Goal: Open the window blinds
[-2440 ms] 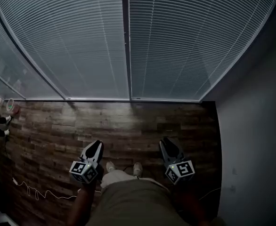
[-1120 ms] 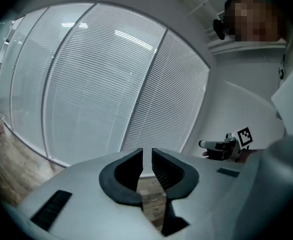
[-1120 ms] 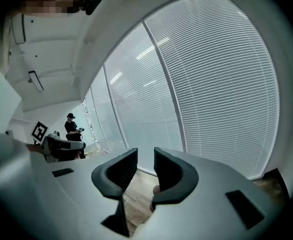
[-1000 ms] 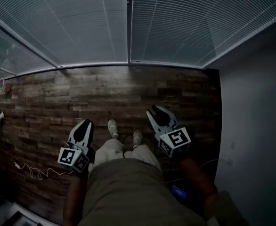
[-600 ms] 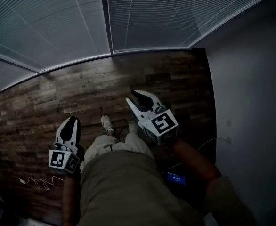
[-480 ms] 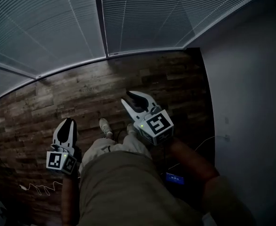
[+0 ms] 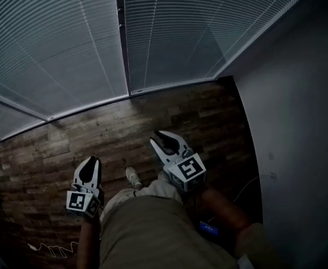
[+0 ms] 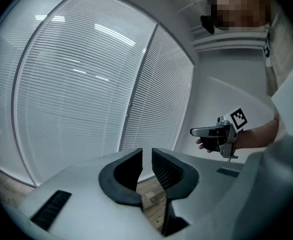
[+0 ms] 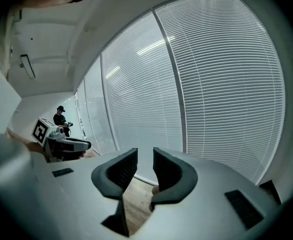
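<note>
Our right claw (image 7: 165,140) and left claw (image 7: 90,171) stand slightly parted, empty; blinds (image 7: 175,32) hang ahead across the floor (image 7: 97,133), spanning sideways, nearer the right claw.

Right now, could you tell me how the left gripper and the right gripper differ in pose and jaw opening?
The left gripper hangs low beside the person's leg; the right gripper is held farther forward, nearer the blinds. The left gripper's jaws stand a narrow slit apart; the right gripper's stand wider. Both are open, empty and point toward the blinds.
</note>
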